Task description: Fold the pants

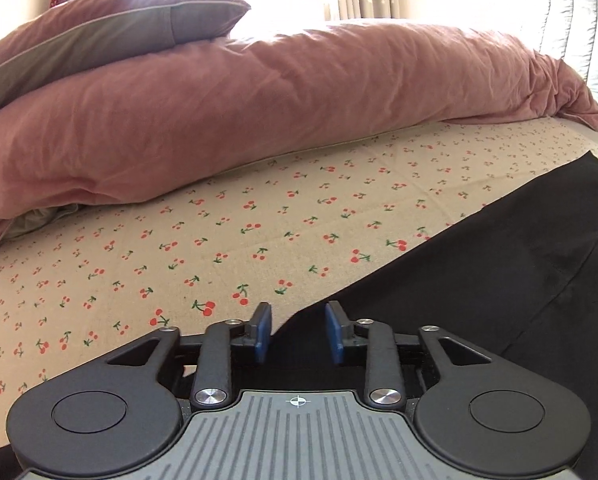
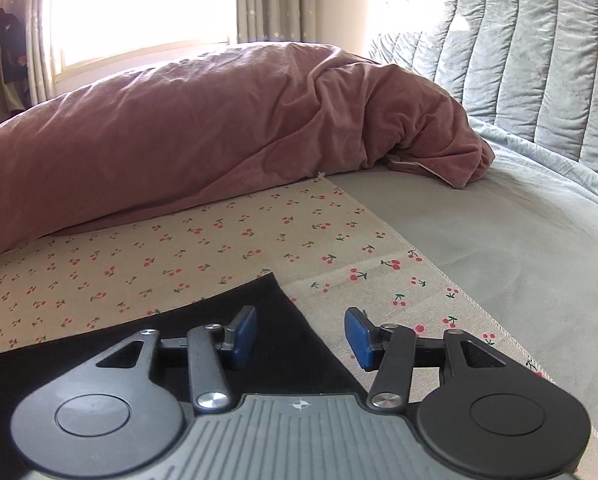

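Black pants (image 1: pixel 479 272) lie flat on a beige cherry-print cloth (image 1: pixel 219 240) on the bed. In the left wrist view they fill the lower right, and their edge runs diagonally up to the right. My left gripper (image 1: pixel 298 330) is open and empty, low over a corner of the pants. In the right wrist view a corner of the pants (image 2: pixel 235 300) points up between the fingers. My right gripper (image 2: pixel 301 334) is open and empty, straddling the pants' right edge just above the fabric. Its blue pads (image 2: pixel 361 338) hold nothing.
A rumpled pink duvet (image 1: pixel 259 112) and a pink-and-grey pillow (image 1: pixel 111 32) lie along the far side of the cherry cloth. A grey sheet (image 2: pixel 499 248) and a quilted grey headboard (image 2: pixel 539 60) are to the right. A bright window with curtains (image 2: pixel 139 8) is behind.
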The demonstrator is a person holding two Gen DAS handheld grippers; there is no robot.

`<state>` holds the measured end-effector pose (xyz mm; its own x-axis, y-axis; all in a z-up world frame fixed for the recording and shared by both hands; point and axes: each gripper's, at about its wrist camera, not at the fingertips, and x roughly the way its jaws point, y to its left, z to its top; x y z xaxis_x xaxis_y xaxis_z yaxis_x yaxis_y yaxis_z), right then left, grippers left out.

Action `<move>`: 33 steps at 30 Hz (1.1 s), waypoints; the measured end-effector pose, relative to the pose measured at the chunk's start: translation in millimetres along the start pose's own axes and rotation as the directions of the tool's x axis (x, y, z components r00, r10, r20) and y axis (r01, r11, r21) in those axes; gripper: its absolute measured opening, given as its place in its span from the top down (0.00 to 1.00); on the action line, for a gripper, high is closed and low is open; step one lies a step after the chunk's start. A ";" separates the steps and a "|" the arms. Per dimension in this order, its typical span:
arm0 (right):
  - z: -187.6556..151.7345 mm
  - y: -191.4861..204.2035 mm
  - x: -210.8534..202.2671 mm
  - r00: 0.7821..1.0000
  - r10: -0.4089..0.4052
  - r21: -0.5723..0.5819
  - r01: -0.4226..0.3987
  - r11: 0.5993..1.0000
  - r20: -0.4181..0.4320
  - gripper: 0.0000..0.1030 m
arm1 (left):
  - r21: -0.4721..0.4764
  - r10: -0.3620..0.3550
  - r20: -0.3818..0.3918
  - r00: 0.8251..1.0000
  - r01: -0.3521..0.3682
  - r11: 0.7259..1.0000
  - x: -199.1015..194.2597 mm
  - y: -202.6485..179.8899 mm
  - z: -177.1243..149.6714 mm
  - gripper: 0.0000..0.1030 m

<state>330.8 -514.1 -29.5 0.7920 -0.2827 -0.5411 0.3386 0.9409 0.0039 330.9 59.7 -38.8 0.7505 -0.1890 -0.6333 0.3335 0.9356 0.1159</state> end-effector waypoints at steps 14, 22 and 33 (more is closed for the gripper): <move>-62.3 -37.4 -57.3 0.987 0.085 -0.112 -0.101 0.989 -0.139 0.51 | 0.022 -0.116 -0.059 0.991 0.118 0.993 -76.2 -33.3 -81.2 0.34; -49.4 -48.4 -102.1 0.988 0.056 -0.084 -0.068 0.994 -0.144 0.31 | -0.055 0.027 -0.063 0.998 -0.030 0.998 -121.7 14.7 -87.5 0.29; -32.3 74.1 -143.2 0.951 0.269 -0.181 -0.295 0.938 -0.153 0.20 | -0.154 0.209 -0.094 0.973 -0.221 0.963 -96.8 92.3 -74.2 0.27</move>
<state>226.2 -397.9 21.1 0.7668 0.0131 -0.6418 -0.0076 0.9999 0.0114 246.7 186.5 -23.6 0.7467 0.0392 -0.6640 0.0673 0.9887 0.1341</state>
